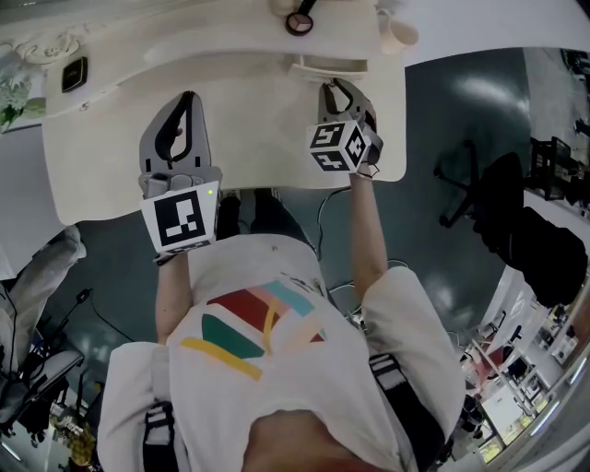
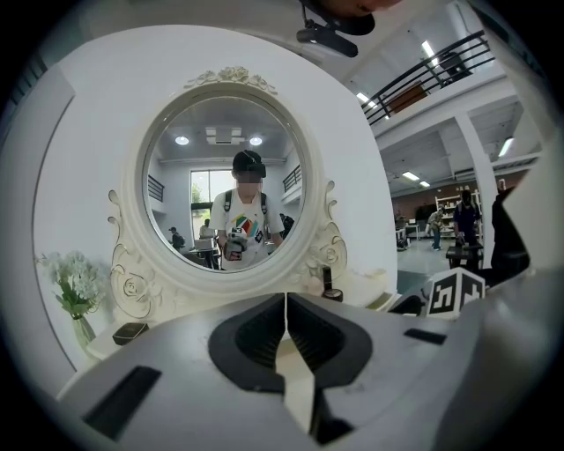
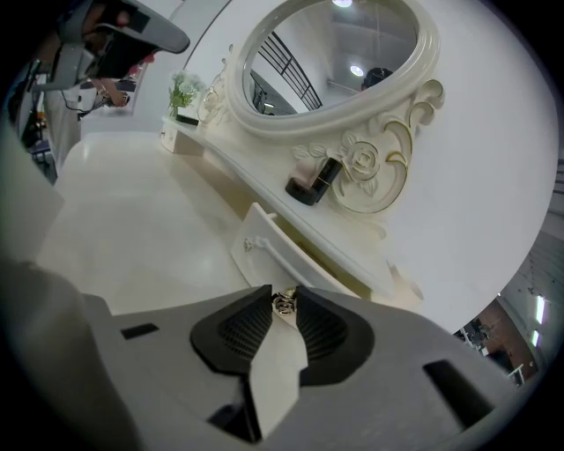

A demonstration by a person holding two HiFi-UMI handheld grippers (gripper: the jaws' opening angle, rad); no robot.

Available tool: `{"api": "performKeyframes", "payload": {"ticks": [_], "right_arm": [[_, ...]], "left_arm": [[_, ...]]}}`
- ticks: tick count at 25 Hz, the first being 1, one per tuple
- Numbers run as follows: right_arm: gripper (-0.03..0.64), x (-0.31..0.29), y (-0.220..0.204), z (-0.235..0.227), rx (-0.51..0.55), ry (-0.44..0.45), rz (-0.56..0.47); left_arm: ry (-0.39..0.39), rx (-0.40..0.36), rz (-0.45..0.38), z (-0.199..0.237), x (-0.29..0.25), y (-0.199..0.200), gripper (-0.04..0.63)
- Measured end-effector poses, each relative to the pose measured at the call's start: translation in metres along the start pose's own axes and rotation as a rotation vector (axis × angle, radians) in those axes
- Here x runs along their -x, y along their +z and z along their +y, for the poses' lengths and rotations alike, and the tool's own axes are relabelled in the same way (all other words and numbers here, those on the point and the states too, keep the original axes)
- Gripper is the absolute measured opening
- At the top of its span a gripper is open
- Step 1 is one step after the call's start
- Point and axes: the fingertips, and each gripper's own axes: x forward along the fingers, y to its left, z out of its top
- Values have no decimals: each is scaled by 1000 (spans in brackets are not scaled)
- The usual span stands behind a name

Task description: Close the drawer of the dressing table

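The cream dressing table [image 1: 230, 120] has a small drawer [image 3: 264, 257] standing pulled out below its oval mirror [image 3: 335, 53]. In the head view the drawer [image 1: 327, 66] shows at the back right of the tabletop. My right gripper [image 3: 284, 302] is shut on the far end of the drawer's slim handle, with a small metal fitting pinched between its tips. It reaches up to the drawer front [image 1: 330, 88]. My left gripper [image 1: 188, 100] hovers over the middle of the tabletop, shut with nothing in it; its tips [image 2: 286, 301] meet and point at the mirror [image 2: 225, 185].
A black cosmetic tube [image 3: 313, 185] lies on the shelf under the mirror. White flowers [image 2: 75, 282] and a small dark box [image 2: 130, 332] stand at the table's left end. A round compact [image 1: 300, 20] sits at the back. An office chair [image 1: 489, 203] stands to the right.
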Motion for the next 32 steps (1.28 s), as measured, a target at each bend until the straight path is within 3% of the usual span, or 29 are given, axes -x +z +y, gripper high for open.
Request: {"api": "performKeyframes", "payload": {"ticks": [9, 13, 16, 19, 24, 28, 32], "right_arm": [[72, -3, 1, -2, 3, 3, -3], [72, -4, 2, -5, 3, 4, -5], [72, -6, 2, -5, 2, 5, -7], [72, -8, 3, -6, 1, 7, -8], [72, -12, 5, -9, 5, 9, -10], [72, -15, 7, -11, 6, 9, -11], [72, -17, 7, -12, 9, 8, -10]], "left_arm": [[9, 6, 5, 1, -1, 0, 8], [-9, -5, 73, -5, 1, -4, 8], [-1, -2, 45, -4, -1, -3, 8], [-11, -8, 97, -6, 1, -7, 8], [7, -2, 57, -2, -4, -4, 8], [-1, -10, 102, -2, -3, -9, 8], [13, -3, 75, 1, -5, -8, 8]]}}
